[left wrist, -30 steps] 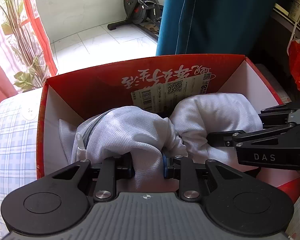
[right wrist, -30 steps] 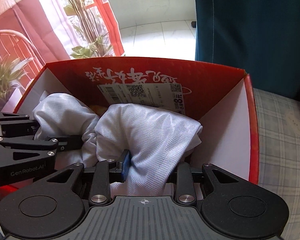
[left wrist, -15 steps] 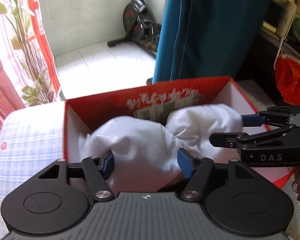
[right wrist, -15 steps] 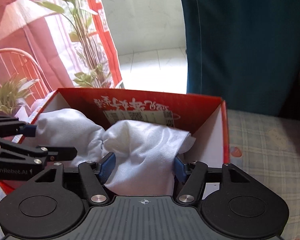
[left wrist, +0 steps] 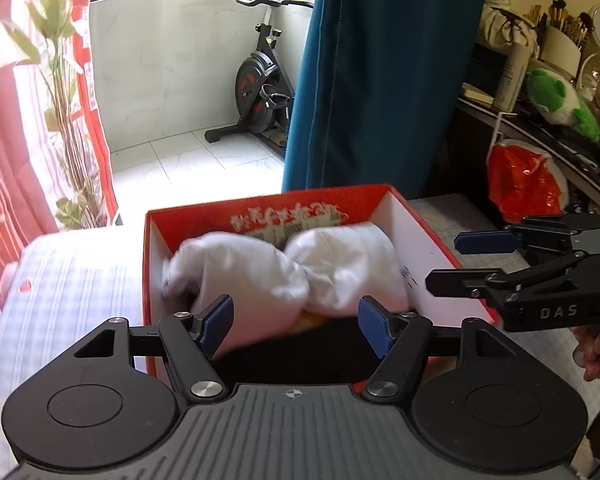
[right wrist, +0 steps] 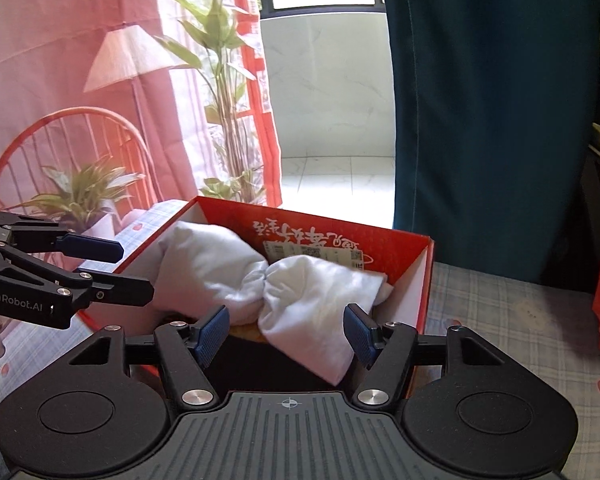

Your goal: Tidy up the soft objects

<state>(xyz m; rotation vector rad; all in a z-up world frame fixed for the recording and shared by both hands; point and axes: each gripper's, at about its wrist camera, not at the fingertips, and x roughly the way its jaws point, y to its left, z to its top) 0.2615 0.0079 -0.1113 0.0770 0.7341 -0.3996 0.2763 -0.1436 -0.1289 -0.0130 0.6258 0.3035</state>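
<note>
— What sits in the red box?

— A white cloth bundle, pinched at the middle into two puffy halves, lying against the printed far wall.

— And the left claw?

— Its blue pads stand apart, jaws opening, at the near edge of the box. The bundle shows between them, but the pads don't press it.

— The other one?

— The right claw comes in from the right, jaws apart, nothing between them, just beside the box's right wall. The box rests on a checked bedsheet.

White mesh bag, red box, blue-checked bedcover, teal curtain
</note>
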